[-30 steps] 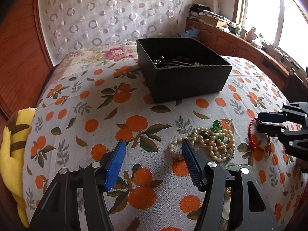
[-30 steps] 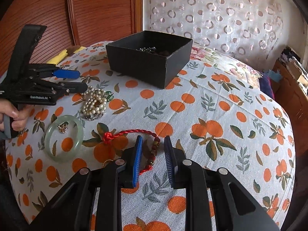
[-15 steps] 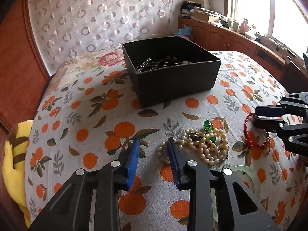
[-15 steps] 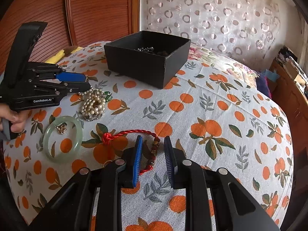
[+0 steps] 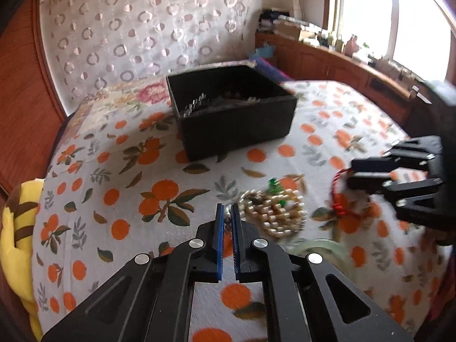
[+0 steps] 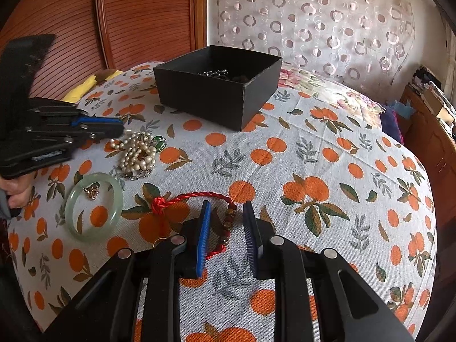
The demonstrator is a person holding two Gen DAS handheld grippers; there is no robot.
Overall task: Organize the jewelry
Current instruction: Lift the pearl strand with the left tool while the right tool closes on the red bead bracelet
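Observation:
A heap of pearl necklace [image 5: 273, 213] [image 6: 136, 154] with green beads lies on the orange-print cloth. My left gripper [image 5: 227, 211] has closed on the strand's left end. A red cord bracelet [image 6: 199, 196] with brown beads lies in front of my right gripper [image 6: 226, 211], which is open with its fingers on either side of the beaded part. The right gripper shows in the left wrist view [image 5: 370, 173]. A black box [image 5: 230, 111] [image 6: 219, 85] holding other jewelry stands behind.
A pale green jade bangle [image 6: 94, 205] lies left of the red bracelet, with a small gold ornament [image 6: 91, 192] inside its ring. A yellow plush [image 5: 17, 228] sits at the bed's left edge. A wooden headboard [image 6: 128, 14] and a wooden cabinet [image 5: 356, 71] border the bed.
My left gripper has moved right to the pearl heap and closed its jaws from wide open onto the strand's end. The right gripper has stayed open over the red bracelet.

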